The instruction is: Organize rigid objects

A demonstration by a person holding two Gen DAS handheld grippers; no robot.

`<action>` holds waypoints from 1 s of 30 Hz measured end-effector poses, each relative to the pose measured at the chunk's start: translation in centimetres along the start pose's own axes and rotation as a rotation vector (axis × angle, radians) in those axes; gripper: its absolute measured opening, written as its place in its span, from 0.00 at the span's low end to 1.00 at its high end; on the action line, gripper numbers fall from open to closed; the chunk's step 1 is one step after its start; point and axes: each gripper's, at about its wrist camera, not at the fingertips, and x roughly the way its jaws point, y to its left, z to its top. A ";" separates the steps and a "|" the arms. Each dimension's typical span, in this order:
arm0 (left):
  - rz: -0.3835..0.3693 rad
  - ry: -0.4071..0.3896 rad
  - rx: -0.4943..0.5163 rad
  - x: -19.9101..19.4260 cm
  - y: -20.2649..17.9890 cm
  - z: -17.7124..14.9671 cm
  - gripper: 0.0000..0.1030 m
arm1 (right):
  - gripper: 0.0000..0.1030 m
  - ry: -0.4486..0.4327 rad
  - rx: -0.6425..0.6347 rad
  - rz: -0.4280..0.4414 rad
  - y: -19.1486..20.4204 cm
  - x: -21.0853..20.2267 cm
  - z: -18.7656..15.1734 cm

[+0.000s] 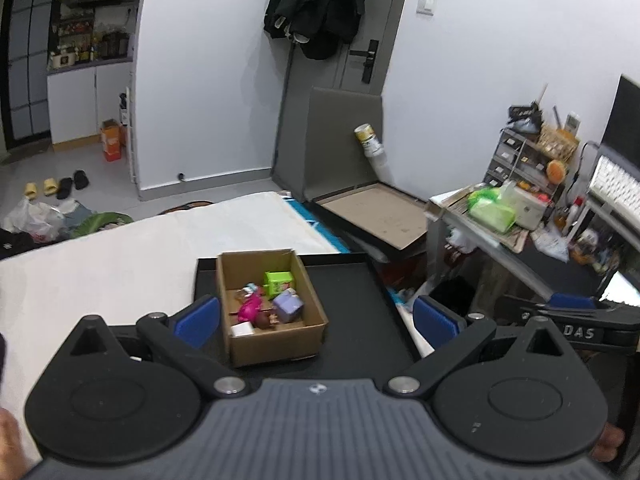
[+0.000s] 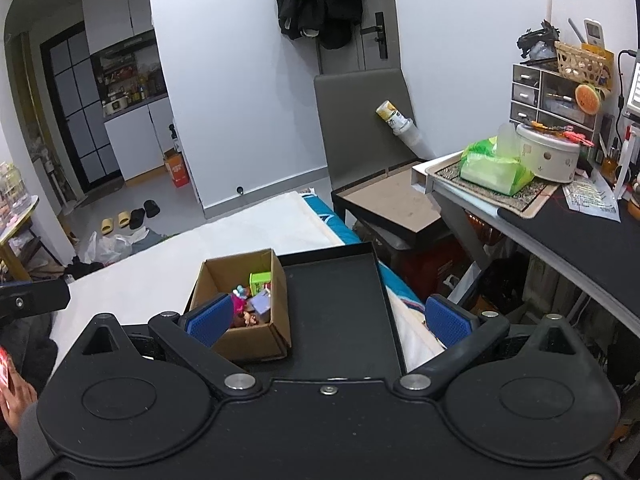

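An open cardboard box [image 1: 276,344] stands on the left part of a black tray [image 1: 352,296]. Inside lie a green cube [image 1: 279,281], a lilac cube [image 1: 289,306], a pink toy [image 1: 249,309] and a small brown figure [image 1: 265,320]. My left gripper [image 1: 316,320] is open and empty, held above the tray's near side. My right gripper [image 2: 330,320] is open and empty too, with its left pad [image 2: 210,322] in front of the box [image 2: 256,340]. The tray [image 2: 340,304] shows bare to the right of the box. The right gripper's body [image 1: 576,320] shows at the right edge of the left wrist view.
The tray lies on a white bed [image 1: 120,256]. A dark chair with a bottle [image 1: 370,140] stands behind. A cluttered desk [image 2: 560,216] with a green pack [image 2: 492,168] is on the right. Shoes and bags lie on the floor at far left.
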 end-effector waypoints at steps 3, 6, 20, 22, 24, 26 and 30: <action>-0.003 0.018 -0.018 0.4 0.6 -0.7 0.99 | 1.00 0.004 -0.022 -0.013 0.5 0.1 -0.8; -0.007 0.033 -0.030 0.7 1.3 -1.4 0.99 | 1.00 0.014 -0.021 -0.006 0.8 0.2 -1.4; -0.009 0.088 -0.038 2.4 2.4 -3.9 0.99 | 1.00 0.066 -0.054 0.000 2.5 1.3 -3.0; -0.011 0.096 -0.037 2.7 2.5 -4.1 0.99 | 1.00 0.074 -0.058 0.000 2.6 1.6 -3.1; -0.010 0.102 -0.040 3.0 2.6 -4.4 0.99 | 1.00 0.080 -0.062 0.002 2.7 1.8 -3.3; -0.003 0.114 -0.040 3.5 2.7 -4.6 0.99 | 1.00 0.091 -0.063 -0.001 2.7 2.2 -3.4; -0.003 0.139 -0.047 4.3 3.0 -4.8 0.99 | 1.00 0.112 -0.044 0.008 2.5 2.8 -3.7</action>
